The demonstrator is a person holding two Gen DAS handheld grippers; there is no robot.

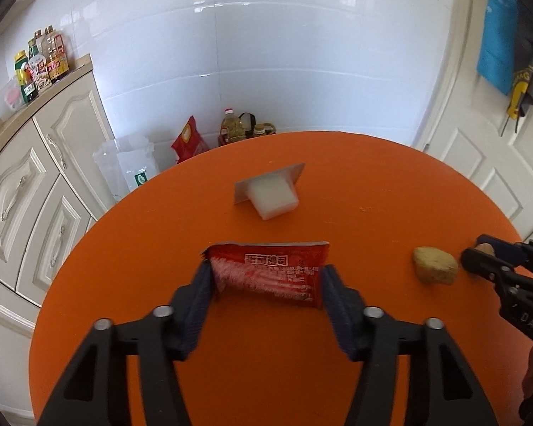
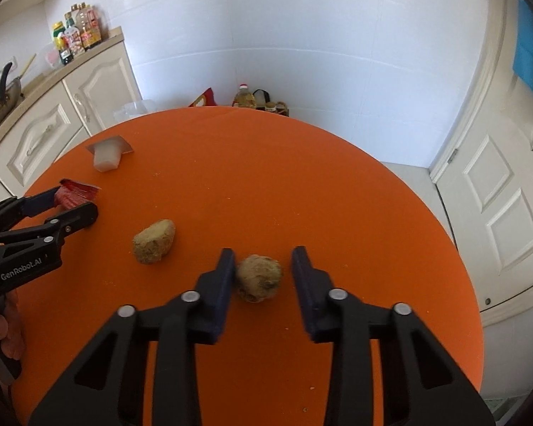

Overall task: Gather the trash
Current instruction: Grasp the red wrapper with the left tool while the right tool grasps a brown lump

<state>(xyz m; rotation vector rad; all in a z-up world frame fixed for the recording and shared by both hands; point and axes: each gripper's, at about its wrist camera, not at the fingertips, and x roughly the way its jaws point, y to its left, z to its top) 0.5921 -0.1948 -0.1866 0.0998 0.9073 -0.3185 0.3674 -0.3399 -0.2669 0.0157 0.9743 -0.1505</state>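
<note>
We clamp the left claw [image 1: 266, 280] squarely on the red wrapper [image 1: 268, 271]; beside it, the right claw [image 2: 263, 269] straddles a brown lump [image 2: 258, 277], ungripped.

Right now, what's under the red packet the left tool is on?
Only the orange table shows around the red packet. The left tool brackets its two ends. Whatever is beneath the packet is covered; nothing pokes out.
</note>
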